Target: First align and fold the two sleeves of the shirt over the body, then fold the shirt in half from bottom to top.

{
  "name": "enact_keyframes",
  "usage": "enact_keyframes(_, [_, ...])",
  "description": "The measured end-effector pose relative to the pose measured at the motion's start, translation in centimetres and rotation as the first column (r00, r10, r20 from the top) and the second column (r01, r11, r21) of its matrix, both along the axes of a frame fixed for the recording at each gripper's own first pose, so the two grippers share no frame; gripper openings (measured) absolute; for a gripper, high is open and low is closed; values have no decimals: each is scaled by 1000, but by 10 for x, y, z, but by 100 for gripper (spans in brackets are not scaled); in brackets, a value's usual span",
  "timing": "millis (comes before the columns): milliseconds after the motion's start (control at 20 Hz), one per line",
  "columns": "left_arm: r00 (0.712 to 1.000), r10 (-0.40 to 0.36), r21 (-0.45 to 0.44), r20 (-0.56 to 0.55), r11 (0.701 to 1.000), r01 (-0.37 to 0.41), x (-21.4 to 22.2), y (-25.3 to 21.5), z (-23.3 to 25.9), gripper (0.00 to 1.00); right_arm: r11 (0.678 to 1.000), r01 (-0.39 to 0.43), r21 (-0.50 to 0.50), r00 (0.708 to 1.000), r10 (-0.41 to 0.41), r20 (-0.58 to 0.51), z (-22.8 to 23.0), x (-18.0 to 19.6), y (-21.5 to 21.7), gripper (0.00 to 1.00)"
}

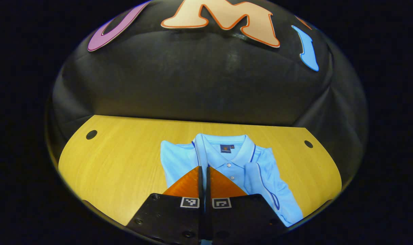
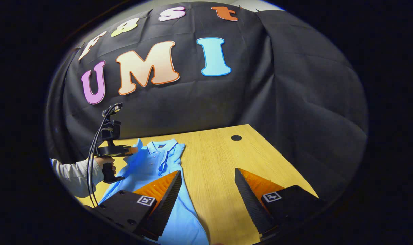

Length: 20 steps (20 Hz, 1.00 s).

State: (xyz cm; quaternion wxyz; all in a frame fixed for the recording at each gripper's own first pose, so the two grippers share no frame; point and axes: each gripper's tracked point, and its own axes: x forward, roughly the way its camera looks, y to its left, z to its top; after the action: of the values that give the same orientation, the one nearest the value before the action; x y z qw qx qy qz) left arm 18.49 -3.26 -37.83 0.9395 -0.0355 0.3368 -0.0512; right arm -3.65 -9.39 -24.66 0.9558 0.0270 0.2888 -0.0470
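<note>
Left tool closed above shirt | my right tool open, shirt to its left | counter

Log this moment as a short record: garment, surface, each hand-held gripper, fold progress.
garment: light blue polo shirt, collar toward the booth wall, lying flat
surface: wooden table with round cable holes
sleeve: one sleeve lies folded over the body
left hand-held gripper: fingers together, held above the shirt; whether it pinches fabric cannot be told
right hand-held gripper: fingers wide apart, over the shirt's edge and bare table
hand: holds the left hand-held gripper's handle
fold progress: bottom-to-top fold not yet done
</note>
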Motion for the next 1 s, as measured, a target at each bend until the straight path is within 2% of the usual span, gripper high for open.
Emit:
enact_keyframes(50, [1000, -10, -1, -9, 1000, 10, -2, -9, -5, 0, 1000, 1, -1, 1000, -1, -2, 1, -3, -1, 98])
enact_keyframes(100, [1000, -21, 2, -20, 1000, 21, -3, -16, -9, 0, 1000, 1, 0, 1000, -1, 3, 2, -3, -2, 92])
enact_keyframes(300, [997, -51, 44, -50, 998, 53, -8, -33, -24, 0, 1000, 5, 1, 1000, -5, 12, 4, -6, -5, 93])
enact_keyframes(400, [998, -42, 52, -50, 998, 45, -9, -35, -26, 0, 1000, 8, 4, 1000, -8, 14, 5, -6, -6, 92])
enact_keyframes(450, [998, -43, 35, -49, 998, 44, -10, -39, -26, 0, 1000, 8, 9, 1000, -8, 15, 6, -7, -6, 92])
enact_keyframes(500, [998, -46, 3, -46, 999, 46, -11, -43, -21, 4, 1000, 8, 14, 1000, -9, 21, 8, -7, -6, 93])
enact_keyframes(550, [998, -54, -29, -36, 998, 53, -13, -47, -12, 14, 1000, 5, 19, 1000, -6, 27, 11, -7, -5, 93])
enact_keyframes(650, [999, -44, -27, 14, 999, 44, -13, -40, 10, 67, 1000, -5, 22, 999, 5, 40, 15, -6, -4, 92])
enact_keyframes(700, [998, -39, -27, 46, 999, 40, -15, -35, 28, 93, 1000, -13, 23, 999, 12, 48, 17, -6, -2, 98])
enact_keyframes(850, [991, -29, -40, 129, 999, 34, -30, -21, 78, 96, 998, -43, 37, 997, 40, 71, 26, -8, 4, 98])
enact_keyframes(1000, [978, -45, -8, 205, 999, 48, -61, -3, 120, 96, 996, -72, 48, 993, 68, 95, 30, -12, 11, 98])
